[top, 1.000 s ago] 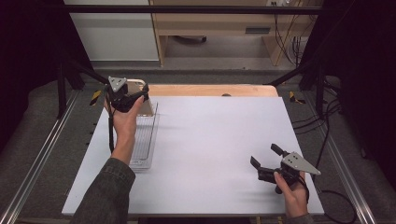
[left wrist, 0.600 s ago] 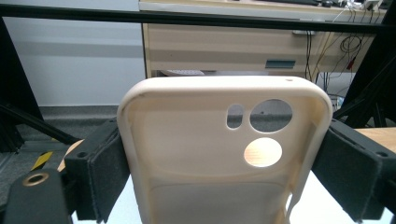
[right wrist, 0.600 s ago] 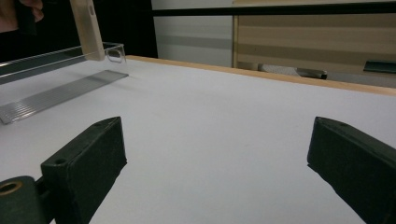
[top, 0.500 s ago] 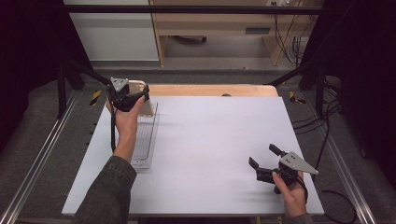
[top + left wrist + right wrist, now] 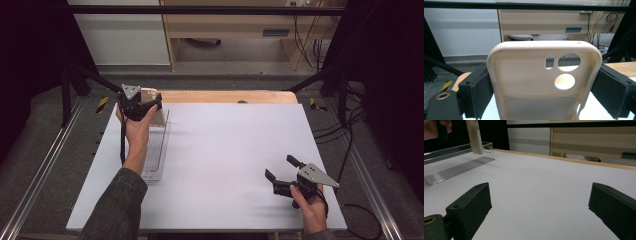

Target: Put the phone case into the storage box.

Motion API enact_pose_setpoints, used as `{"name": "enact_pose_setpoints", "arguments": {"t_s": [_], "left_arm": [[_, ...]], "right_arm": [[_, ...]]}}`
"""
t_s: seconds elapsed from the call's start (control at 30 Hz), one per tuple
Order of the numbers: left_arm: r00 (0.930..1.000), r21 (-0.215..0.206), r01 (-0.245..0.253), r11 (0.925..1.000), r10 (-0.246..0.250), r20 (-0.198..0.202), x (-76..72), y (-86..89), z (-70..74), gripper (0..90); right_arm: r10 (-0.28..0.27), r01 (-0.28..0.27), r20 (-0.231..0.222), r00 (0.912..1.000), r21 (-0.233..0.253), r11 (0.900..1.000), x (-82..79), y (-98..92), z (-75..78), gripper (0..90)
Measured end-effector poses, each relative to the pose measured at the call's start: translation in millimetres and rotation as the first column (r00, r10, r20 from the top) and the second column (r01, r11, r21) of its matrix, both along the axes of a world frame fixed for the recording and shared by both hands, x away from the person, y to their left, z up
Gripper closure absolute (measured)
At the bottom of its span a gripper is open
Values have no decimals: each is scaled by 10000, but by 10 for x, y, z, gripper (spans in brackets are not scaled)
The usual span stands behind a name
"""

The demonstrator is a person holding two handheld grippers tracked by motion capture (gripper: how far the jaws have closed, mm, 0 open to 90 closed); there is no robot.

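The left tool (image 5: 142,104) is clamping a cream phone case (image 5: 544,82) by its two long edges, its jaws pressing on either side. The case is showing its hollow inner face, with rounded corners, two round camera openings and one small oblong opening. It is hanging upright above the far end of a clear plastic tray (image 5: 156,150) lying at the left of the white surface (image 5: 225,150). The right tool (image 5: 284,175) is resting near the right front corner, jaws standing apart and gripping nothing.
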State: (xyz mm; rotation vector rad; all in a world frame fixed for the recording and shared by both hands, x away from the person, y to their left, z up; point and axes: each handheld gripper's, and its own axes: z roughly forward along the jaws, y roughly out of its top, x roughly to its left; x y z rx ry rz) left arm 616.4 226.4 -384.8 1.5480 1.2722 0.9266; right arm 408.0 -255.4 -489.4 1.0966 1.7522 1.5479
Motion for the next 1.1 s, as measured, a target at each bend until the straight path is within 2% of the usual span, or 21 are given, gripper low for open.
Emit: {"name": "enact_pose_setpoints", "arguments": {"t_s": [1.1], "left_arm": [[9998,-94,-94,9999,92,-171,47,18,-106,108]], "right_arm": [[-7,7,-30,10000,-12,10000,4,-15,-6,44]]}}
